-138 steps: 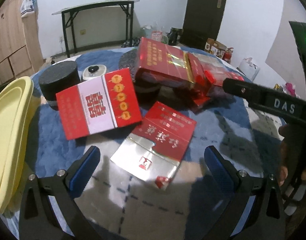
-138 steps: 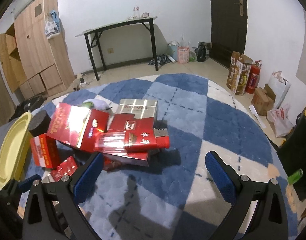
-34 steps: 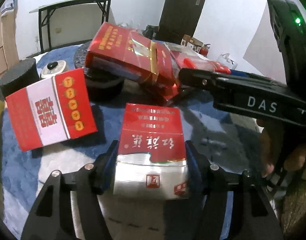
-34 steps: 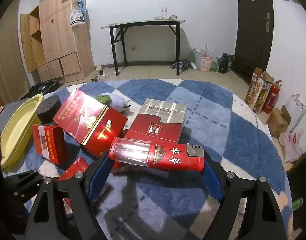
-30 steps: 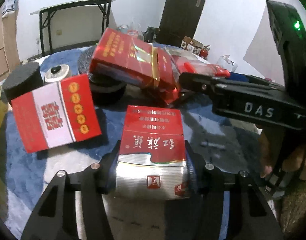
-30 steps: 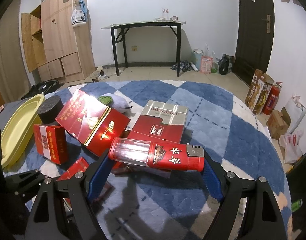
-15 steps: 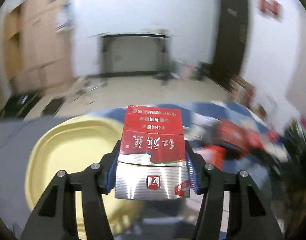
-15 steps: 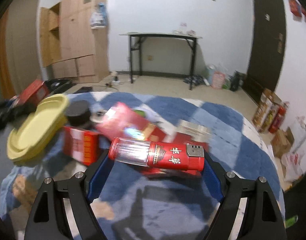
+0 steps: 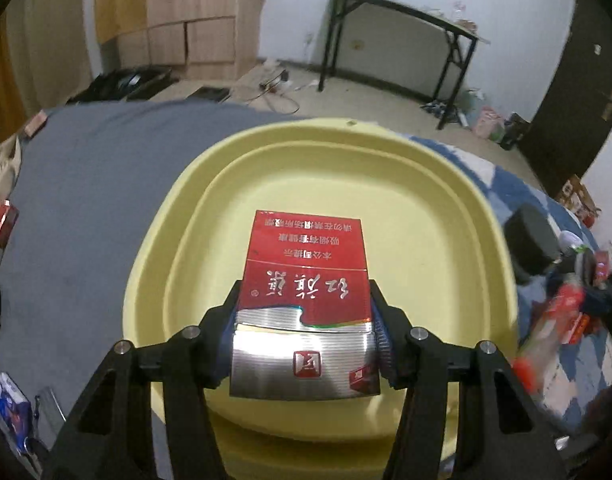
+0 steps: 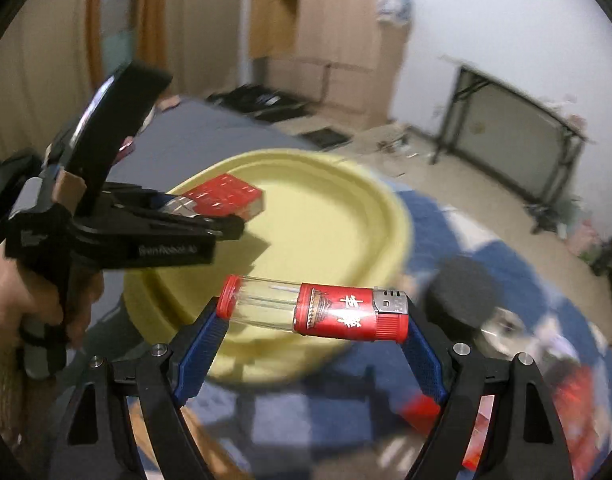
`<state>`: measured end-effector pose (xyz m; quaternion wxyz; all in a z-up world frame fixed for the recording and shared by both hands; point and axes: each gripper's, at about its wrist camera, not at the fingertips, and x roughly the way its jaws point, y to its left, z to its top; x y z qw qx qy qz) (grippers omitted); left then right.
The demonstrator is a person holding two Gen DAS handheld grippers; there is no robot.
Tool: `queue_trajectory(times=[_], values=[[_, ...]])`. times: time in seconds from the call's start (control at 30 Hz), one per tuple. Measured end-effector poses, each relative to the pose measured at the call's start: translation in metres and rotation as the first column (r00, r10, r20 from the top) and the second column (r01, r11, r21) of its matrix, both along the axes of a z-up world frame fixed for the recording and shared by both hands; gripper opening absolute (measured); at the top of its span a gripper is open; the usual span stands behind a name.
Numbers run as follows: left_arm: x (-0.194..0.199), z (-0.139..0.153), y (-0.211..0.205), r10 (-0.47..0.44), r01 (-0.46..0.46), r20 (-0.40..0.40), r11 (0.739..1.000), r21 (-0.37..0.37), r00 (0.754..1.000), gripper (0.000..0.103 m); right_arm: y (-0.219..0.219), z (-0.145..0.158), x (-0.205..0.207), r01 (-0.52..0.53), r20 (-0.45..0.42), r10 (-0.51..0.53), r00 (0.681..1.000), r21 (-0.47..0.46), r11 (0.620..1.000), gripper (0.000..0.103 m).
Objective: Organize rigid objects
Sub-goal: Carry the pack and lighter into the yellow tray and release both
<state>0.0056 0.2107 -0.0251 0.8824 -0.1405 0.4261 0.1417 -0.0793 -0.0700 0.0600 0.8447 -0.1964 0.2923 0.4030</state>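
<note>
The left claw is clenched on a red and silver pack, its pads pressing the two narrow sides near the silver end, and the pack hangs over the middle of the yellow tray, not yet set down. The right claw grips a red and clear lighter end to end, one pad on the red cap at 9 o'clock and the other on the metal head at 3 o'clock, near the tray's rim at its 5 o'clock side. The pack looks light and stiff but thin-walled, so a hard squeeze could dent it; the narrow sides are the sound place to hold, as the glossy broad faces would slip. The lighter seems light, hard and smooth; held lengthwise by its ends it can pivot or pop out, so a grip across the red label would be steadier. In the right view the left claw shows at 9 o'clock, with the pack above the tray. A dark cylinder sits on the blue rug at 3 o'clock
</note>
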Motion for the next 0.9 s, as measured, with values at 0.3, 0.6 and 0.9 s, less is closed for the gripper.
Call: queue_trajectory(times=[0.3, 0.6, 0.9], values=[[0.004, -0.027, 0.008, 0.010, -0.013, -0.067, 0.999, -0.045, 0.998, 0.058, 0.071, -0.037, 0.034, -0.099, -0.071, 0.090, 0.993, -0.152, 0.983, 0.082], [0.001, -0.028, 0.009, 0.049, -0.052, -0.061, 0.997, -0.051, 0.997, 0.058, 0.104, -0.045, 0.053, -0.131, -0.097, 0.112, 0.989, -0.228, 0.965, 0.083], [-0.008, -0.005, 0.018, 0.162, -0.163, -0.009, 0.986, -0.033, 0.987, 0.072, 0.118, -0.035, 0.046, -0.121, -0.057, 0.110, 0.992, -0.234, 0.965, 0.096]])
